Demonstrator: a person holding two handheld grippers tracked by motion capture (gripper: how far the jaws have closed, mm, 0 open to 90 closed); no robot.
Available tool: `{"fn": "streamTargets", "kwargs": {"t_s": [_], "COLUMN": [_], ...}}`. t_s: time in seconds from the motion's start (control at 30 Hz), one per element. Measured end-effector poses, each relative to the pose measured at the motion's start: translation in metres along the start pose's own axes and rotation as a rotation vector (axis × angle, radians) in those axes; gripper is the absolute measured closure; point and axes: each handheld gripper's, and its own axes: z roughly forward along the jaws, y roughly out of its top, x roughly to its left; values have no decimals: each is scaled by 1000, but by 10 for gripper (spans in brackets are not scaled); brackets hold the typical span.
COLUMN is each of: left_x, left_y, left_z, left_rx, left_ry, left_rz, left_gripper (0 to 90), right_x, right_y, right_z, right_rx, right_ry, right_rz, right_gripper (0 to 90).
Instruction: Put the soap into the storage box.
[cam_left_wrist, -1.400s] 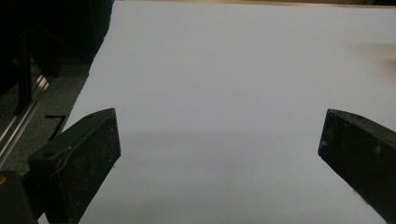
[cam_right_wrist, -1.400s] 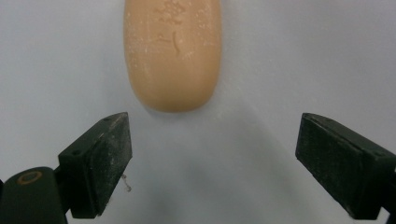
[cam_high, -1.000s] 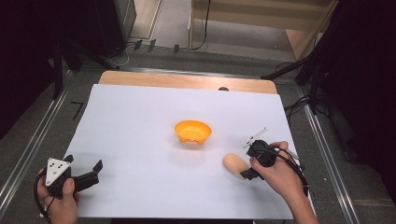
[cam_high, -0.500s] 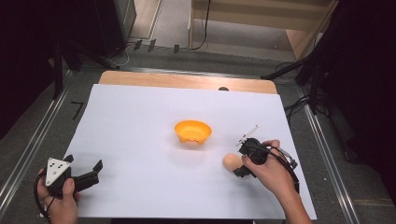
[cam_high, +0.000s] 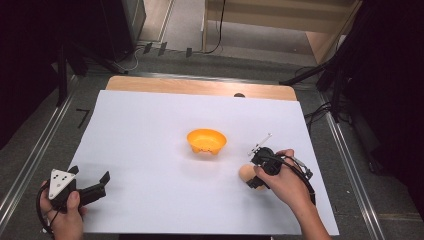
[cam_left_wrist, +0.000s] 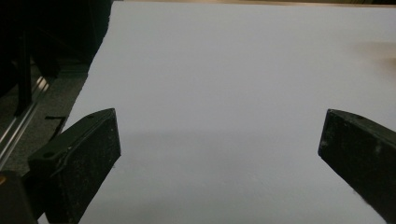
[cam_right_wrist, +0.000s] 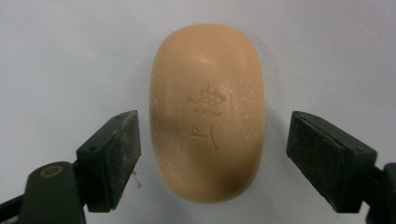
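Two claws on white surface (cam_high: 150, 140) | right claw (cam_right_wrist: 212, 154) near right edge, spread wide around tan soap (cam_right_wrist: 208, 112), touching neither side | soap flat on surface, just right of orange bowl (cam_high: 206, 141) in the middle | left claw (cam_left_wrist: 219, 158) at near left corner, spread wide, holding nothing

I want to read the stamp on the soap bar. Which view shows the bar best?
The right gripper view: the soap bar sits close up between the open jaws, embossed mark visible. The high view shows it small, partly hidden by the right gripper.
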Motion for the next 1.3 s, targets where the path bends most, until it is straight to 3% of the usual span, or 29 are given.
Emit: {"fn": "streamTargets", "kwargs": {"t_s": [0.53, 0.87, 1.3], "left_x": [0, 0, 0], "left_y": [0, 0, 0], "left_z": [0, 0, 0], "left_rx": [1, 1, -1], "left_ry": [2, 1, 2], "left_rz": [1, 2, 0], "left_gripper": [0, 0, 0], "right_x": [2, 4, 2], "right_y": [7, 10, 11], "right_z": [11, 14, 3], "right_rx": [40, 76, 36], "right_ry": [11, -8, -9], "right_rz": [3, -21, -32], "right_gripper": [320, 328, 330]}}
